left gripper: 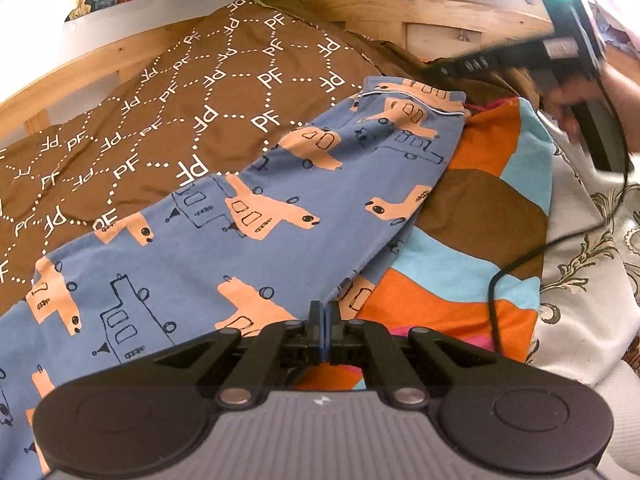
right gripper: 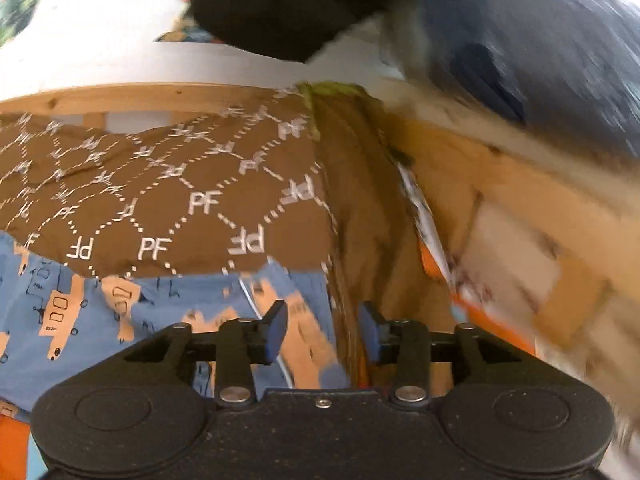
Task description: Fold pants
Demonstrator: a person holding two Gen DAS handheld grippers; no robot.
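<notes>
Left wrist view. Blue pants (left gripper: 240, 216) printed with peach blocky figures are laid diagonally across a brown "PF" patterned cover (left gripper: 200, 92), running from the lower left up to a piped hem or waistband end near upper centre. Their right edge is overlapped onto a striped cloth (left gripper: 480, 208) in orange, brown and light blue. The left gripper (left gripper: 324, 312) is seen with its jaws pressed together at the near edge of the pants; whether cloth is pinched between them cannot be told. A wooden bed frame (left gripper: 420, 12) is noted behind the cover. At upper right the right gripper (left gripper: 452, 66) is held in a hand (left gripper: 580, 100), its tips near the far end of the pants; a black cable (left gripper: 496, 280) is trailed over the striped cloth. A pale floral fabric (left gripper: 580, 280) is seen at the right.

Right wrist view, blurred. The right gripper (right gripper: 323, 332) is held with jaws wide apart, nothing between them. The blue pants (right gripper: 168, 312) are seen just below and left of it, the white piping passing near the left finger. The brown cover (right gripper: 180, 200) and wooden frame (right gripper: 460, 184) are recorded beyond.
</notes>
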